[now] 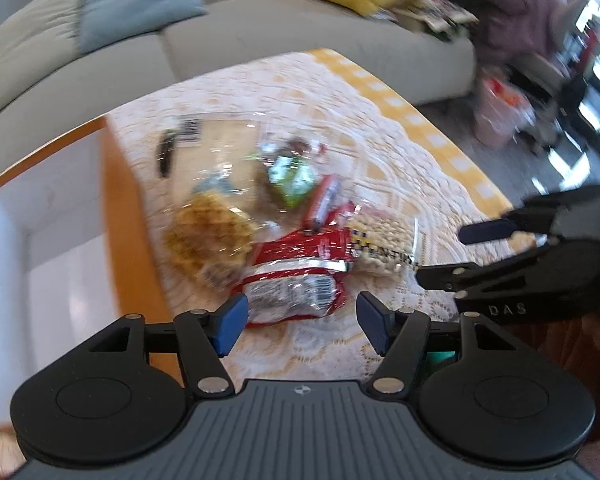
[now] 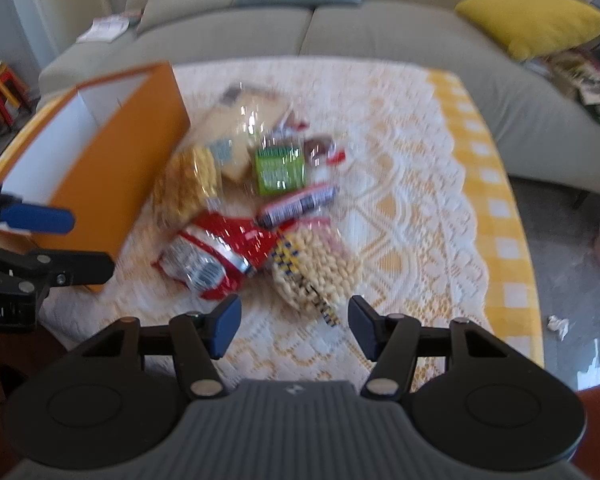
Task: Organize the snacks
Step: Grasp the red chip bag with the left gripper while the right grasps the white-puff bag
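From your left wrist, your left gripper point(image 1: 298, 320) hangs with its fingers point(image 1: 232, 322) spread and nothing between them, just short of the red bag point(image 1: 300, 272), which lies nearest in a loose pile of snacks on the table point(image 1: 400, 128). A clear bag of yellow twists point(image 1: 212, 236) sits to its left, a peanut bag point(image 1: 384, 244) to its right, a green packet point(image 1: 292, 178) behind. The orange box point(image 1: 128, 216), white inside, stands open at the left and looks to hold nothing where you can see in. The view is blurred, so finer detail is lost.

From your right wrist, your right gripper point(image 2: 294, 326) is likewise released, fingers point(image 2: 362, 324) apart over the lace cloth, right by the near end of the peanut bag point(image 2: 320, 272). The red bag point(image 2: 216, 256) lies just left of it, touching; the box point(image 2: 116, 176) stands beside the pile at the left.

You seem to be at the first pick. Next, settle one gripper around a single bag, pinch an edge so neighbours don't drag along, and carry it to the box.
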{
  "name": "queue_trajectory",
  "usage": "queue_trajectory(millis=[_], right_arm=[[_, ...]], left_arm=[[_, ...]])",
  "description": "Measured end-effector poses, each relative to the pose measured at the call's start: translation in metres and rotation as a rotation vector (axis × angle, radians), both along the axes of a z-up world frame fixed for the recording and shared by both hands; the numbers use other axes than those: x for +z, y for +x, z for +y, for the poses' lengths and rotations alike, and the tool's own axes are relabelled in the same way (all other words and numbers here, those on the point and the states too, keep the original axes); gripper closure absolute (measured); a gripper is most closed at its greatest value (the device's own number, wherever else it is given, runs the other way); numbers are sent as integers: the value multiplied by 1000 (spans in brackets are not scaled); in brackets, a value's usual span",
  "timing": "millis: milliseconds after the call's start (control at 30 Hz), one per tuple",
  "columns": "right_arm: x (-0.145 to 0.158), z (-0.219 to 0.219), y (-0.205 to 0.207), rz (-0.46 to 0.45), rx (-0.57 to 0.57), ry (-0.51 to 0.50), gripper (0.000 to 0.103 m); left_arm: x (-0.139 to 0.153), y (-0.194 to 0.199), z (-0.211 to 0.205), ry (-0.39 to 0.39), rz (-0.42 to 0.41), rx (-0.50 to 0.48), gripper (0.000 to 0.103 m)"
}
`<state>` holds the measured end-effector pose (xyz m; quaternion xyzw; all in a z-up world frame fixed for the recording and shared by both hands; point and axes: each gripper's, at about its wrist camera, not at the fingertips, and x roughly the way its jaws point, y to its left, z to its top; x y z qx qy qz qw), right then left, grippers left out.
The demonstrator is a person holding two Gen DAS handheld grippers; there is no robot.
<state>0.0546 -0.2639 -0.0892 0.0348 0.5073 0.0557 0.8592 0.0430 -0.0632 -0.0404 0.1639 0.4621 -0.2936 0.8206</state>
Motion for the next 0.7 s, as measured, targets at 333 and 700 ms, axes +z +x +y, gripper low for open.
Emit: queue_trajectory(millis=[333, 700], right_arm=[[-37, -10, 48, 56, 214, -12, 36], [-68, 5, 70, 33, 393, -153, 23]], left_arm=[[-50, 6, -46, 186, -3, -179, 30], [-85, 1, -66, 340, -131, -244, 28]])
